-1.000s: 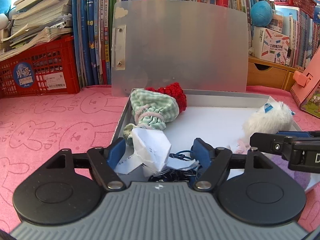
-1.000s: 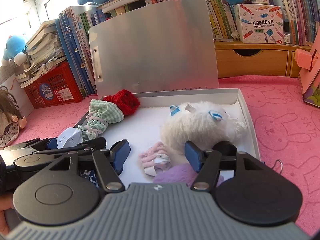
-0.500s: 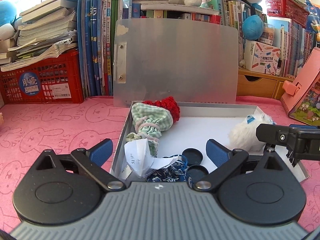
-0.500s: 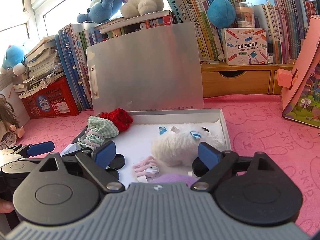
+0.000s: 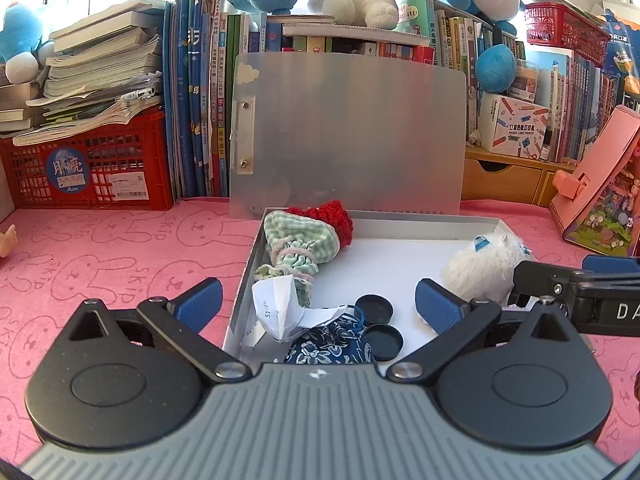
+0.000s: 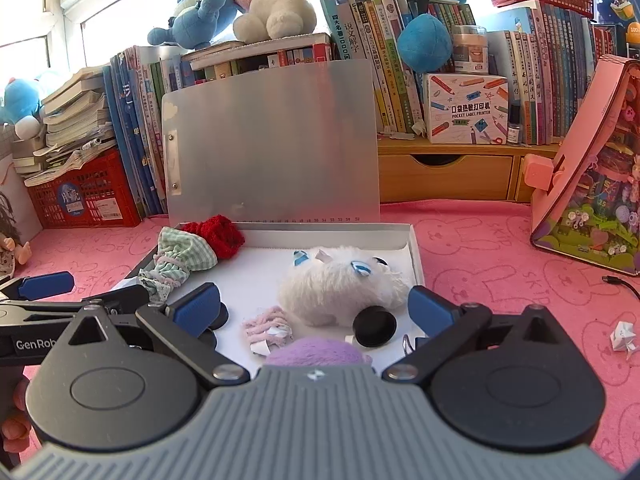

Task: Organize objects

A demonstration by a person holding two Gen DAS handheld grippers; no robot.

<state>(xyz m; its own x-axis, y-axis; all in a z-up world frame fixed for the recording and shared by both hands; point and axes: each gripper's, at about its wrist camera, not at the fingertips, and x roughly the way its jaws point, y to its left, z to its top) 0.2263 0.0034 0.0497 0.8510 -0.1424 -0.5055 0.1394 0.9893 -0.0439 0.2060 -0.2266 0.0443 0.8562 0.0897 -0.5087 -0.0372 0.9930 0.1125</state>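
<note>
Both claws stand released, their jaws having just been opening, with nothing pinched between the blue pads: the left gripper (image 5: 318,306) fills the lower part of its own view, the right gripper (image 6: 314,306) the lower part of its own. Across each frame spreads the pink cloth (image 5: 120,248). At centre sits the shallow white box (image 5: 400,226), its frosted lid (image 5: 348,136) propped upright behind it. Inside, at the box's upper left, lie a green checked pouch (image 5: 304,242) touching a red knitted piece (image 5: 336,218); a white fluffy toy (image 6: 340,286) rests right of centre. Crumpled paper (image 5: 280,308) lies over blue floral cloth (image 5: 328,346) at the lower left, with two black caps (image 5: 374,308) just beside.
</note>
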